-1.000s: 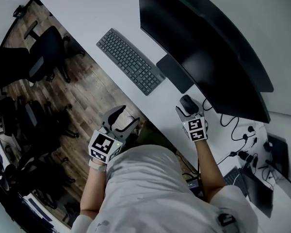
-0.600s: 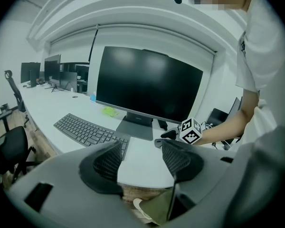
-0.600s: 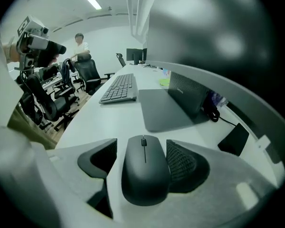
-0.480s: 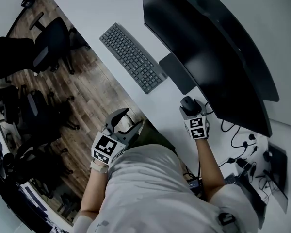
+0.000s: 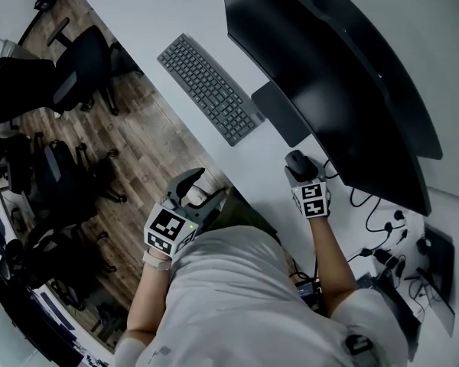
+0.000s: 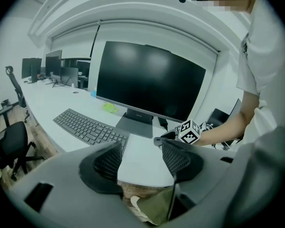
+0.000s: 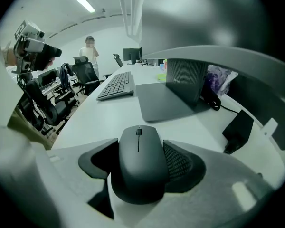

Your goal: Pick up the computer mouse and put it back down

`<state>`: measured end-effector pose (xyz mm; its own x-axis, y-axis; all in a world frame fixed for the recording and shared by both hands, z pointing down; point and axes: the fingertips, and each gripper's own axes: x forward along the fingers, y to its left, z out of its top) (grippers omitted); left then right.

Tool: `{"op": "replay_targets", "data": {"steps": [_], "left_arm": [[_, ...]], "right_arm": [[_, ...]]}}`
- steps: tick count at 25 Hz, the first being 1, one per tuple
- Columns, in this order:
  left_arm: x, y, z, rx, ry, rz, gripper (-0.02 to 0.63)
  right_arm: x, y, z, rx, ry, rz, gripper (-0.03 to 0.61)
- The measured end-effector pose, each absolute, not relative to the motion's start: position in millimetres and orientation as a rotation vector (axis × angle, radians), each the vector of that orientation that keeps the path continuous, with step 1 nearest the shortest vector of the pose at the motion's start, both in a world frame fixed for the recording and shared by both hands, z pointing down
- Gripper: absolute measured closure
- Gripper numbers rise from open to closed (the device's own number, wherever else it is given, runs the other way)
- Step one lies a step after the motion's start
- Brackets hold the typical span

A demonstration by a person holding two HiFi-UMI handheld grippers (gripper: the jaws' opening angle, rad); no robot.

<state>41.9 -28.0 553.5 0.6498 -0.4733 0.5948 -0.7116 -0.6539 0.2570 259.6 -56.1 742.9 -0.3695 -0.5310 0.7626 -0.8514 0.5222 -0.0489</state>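
The dark grey computer mouse (image 7: 138,156) sits between the jaws of my right gripper (image 7: 142,159), and both pads press against its sides. From the head view, the mouse (image 5: 294,159) is on the white desk (image 5: 138,14), just right of the monitor's stand base (image 5: 279,115), with the right gripper (image 5: 297,171) behind it. Whether the mouse is resting on the desk or raised off it I cannot tell. My left gripper (image 5: 205,189) is held off the desk's front edge, near the person's body. Its jaws are open with nothing between them (image 6: 141,158).
A grey keyboard (image 5: 209,90) lies left of the stand base. A large curved monitor (image 5: 329,75) spans the back of the desk. Cables and a power adapter (image 5: 379,212) lie at the right. Office chairs (image 5: 76,75) stand on the wood floor at the left.
The right gripper has stayed around the mouse at the same spot. The left gripper has shifted only slightly and remains open.
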Motion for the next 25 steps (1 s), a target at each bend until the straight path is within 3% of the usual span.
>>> {"op": "replay_targets", "data": {"steps": [11, 25], "left_arm": [[15, -30, 549, 2.407, -0.972, 0.643, 0.362], [-43, -50, 526, 2.425, -1.073, 0.516, 0.362]], "right_arm": [[249, -65, 724, 1.167, -2.044, 0.583, 0.287], [169, -101, 635, 1.123, -2.186, 0.508, 0.287]]}}
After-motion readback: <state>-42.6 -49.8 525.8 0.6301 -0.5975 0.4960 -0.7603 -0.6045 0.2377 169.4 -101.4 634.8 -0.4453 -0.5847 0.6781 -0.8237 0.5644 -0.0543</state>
